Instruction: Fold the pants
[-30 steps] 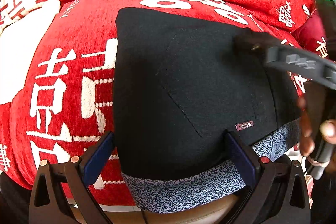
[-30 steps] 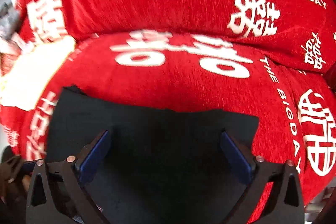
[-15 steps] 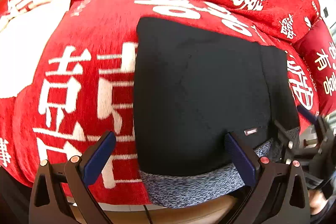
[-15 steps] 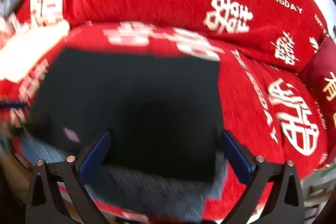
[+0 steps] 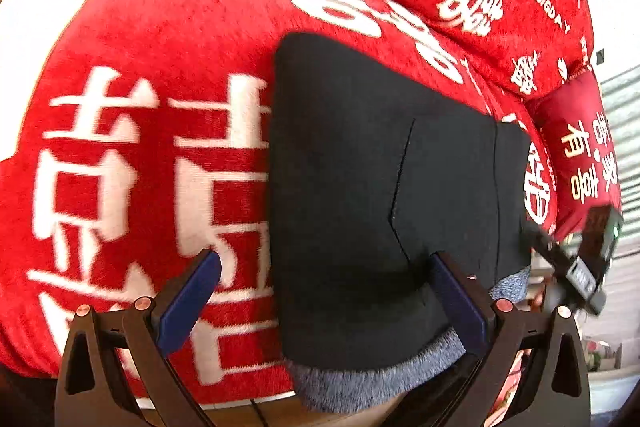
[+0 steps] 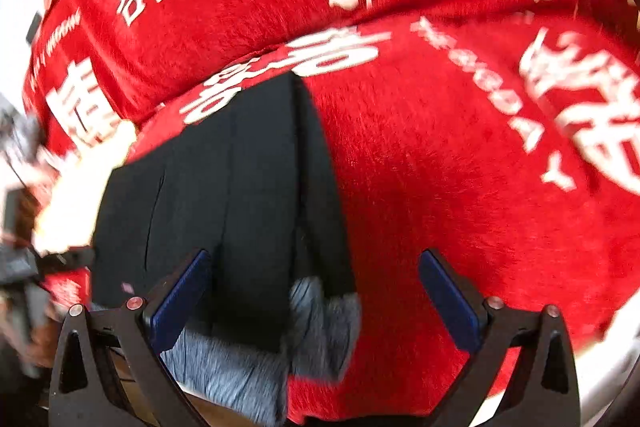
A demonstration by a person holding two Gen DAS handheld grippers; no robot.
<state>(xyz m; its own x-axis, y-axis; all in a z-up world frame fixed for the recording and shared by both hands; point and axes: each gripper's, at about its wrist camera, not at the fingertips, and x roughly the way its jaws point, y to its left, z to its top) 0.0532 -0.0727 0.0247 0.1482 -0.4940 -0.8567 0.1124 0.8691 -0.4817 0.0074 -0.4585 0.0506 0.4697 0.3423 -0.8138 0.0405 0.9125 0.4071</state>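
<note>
Red sofa cover [image 5: 152, 27]: one folded black pants [image 5: 352, 211]; two grippers, left [image 5: 328, 291], right [image 6: 316, 287], fingers apart, empty.

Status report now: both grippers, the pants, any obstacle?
Left gripper open, empty. Right gripper open, empty. Pants folded, flat on red cover. No obstacle seen.

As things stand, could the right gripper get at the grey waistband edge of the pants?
Probably yes. The right gripper is open and empty, and the grey waistband of the folded black pants lies between its fingers, with nothing covering it on the red blanket.
</note>
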